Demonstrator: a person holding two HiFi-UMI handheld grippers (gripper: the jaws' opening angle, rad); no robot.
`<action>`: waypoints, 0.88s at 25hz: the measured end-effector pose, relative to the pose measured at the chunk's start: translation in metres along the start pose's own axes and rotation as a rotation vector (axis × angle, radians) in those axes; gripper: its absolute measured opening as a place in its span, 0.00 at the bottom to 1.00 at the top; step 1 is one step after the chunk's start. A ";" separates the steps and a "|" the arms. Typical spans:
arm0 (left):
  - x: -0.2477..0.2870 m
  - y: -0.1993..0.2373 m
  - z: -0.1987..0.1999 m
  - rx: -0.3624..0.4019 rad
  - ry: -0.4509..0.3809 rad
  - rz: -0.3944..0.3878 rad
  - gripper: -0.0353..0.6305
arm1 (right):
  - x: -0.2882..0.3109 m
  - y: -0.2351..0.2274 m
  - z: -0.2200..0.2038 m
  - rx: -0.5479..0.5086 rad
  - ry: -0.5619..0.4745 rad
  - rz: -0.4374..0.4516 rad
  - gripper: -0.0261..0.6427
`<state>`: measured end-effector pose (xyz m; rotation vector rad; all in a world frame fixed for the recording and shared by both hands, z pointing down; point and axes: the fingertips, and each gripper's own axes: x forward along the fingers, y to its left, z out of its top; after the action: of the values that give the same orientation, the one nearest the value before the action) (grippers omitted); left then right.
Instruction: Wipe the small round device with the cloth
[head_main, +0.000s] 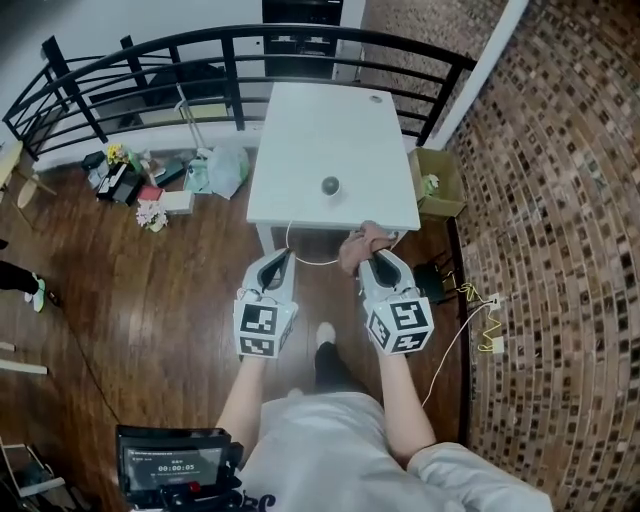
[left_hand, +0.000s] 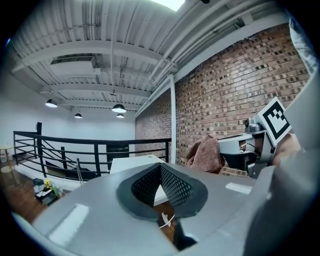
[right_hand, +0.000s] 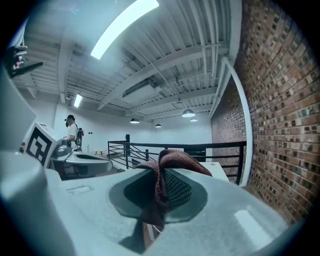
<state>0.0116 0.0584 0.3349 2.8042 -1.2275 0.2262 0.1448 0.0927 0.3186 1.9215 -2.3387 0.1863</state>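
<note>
A small round grey device (head_main: 330, 186) sits on the white table (head_main: 300, 140), near its front edge. My right gripper (head_main: 366, 251) hovers just short of that edge, shut on a reddish-brown cloth (head_main: 357, 245) that bunches out between its jaws (right_hand: 165, 170). My left gripper (head_main: 281, 259) is beside it to the left, over the wooden floor, shut with nothing between its fingers (left_hand: 160, 182). In the left gripper view the cloth (left_hand: 206, 154) shows at the right, hanging from the right gripper. The device is not in either gripper view.
A black railing (head_main: 230, 60) curves behind the table. A cardboard box (head_main: 440, 180) stands at the table's right by the brick wall (head_main: 560, 200). Bags and clutter (head_main: 160, 185) lie on the floor at the left. A white cable (head_main: 300, 255) hangs from the table front.
</note>
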 end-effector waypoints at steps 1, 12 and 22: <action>0.016 0.003 0.000 0.006 0.007 -0.001 0.08 | 0.012 -0.013 0.000 0.004 0.002 -0.001 0.09; 0.175 0.033 -0.032 0.035 0.178 0.002 0.08 | 0.126 -0.140 -0.051 0.110 0.138 0.034 0.09; 0.270 0.033 -0.096 0.018 0.291 -0.068 0.08 | 0.295 -0.192 -0.073 0.230 0.271 0.466 0.09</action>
<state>0.1577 -0.1475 0.4736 2.6973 -1.0668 0.6179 0.2765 -0.2181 0.4428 1.2846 -2.6146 0.7313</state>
